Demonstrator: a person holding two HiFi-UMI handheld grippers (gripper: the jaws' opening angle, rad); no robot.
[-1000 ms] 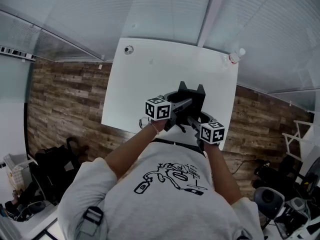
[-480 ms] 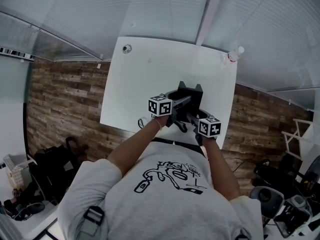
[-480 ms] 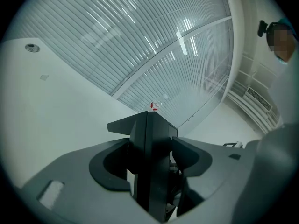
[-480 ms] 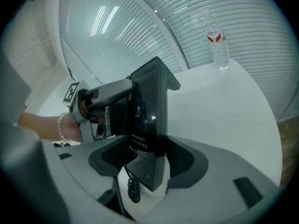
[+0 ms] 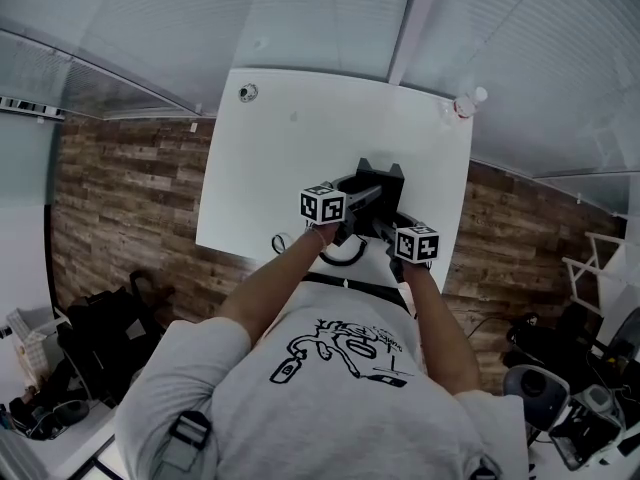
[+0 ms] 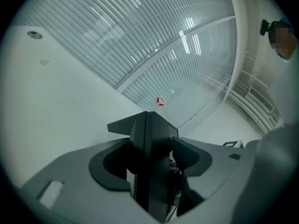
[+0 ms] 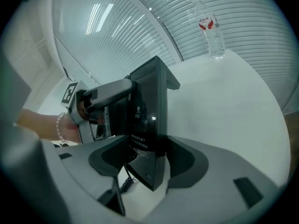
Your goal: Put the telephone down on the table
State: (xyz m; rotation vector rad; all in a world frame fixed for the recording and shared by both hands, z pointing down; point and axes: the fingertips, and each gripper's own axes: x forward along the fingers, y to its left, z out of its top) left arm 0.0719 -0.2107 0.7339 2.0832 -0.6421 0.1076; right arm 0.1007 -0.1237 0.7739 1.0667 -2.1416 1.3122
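Observation:
A black desk telephone (image 5: 378, 200) is held upright on edge above the near part of the white table (image 5: 270, 158). My left gripper (image 5: 352, 215) is shut on its left side; in the left gripper view the telephone (image 6: 149, 162) fills the gap between the jaws. My right gripper (image 5: 385, 230) is shut on its near right edge, and the right gripper view shows the telephone's (image 7: 148, 120) dark underside clamped, a coiled cord (image 7: 122, 183) hanging below it. The left gripper (image 7: 122, 93) shows there too, on the telephone's far side.
A clear water bottle (image 5: 468, 103) (image 7: 210, 29) stands at the table's far right corner. A small round fitting (image 5: 246, 92) sits at the far left corner. Wood-pattern floor borders the table left and right. A cord loop (image 5: 281, 242) lies at the near edge.
Both grippers and the telephone have drifted slightly toward the table's near edge, and the two grippers stand a little closer together. The grip on the telephone is unchanged.

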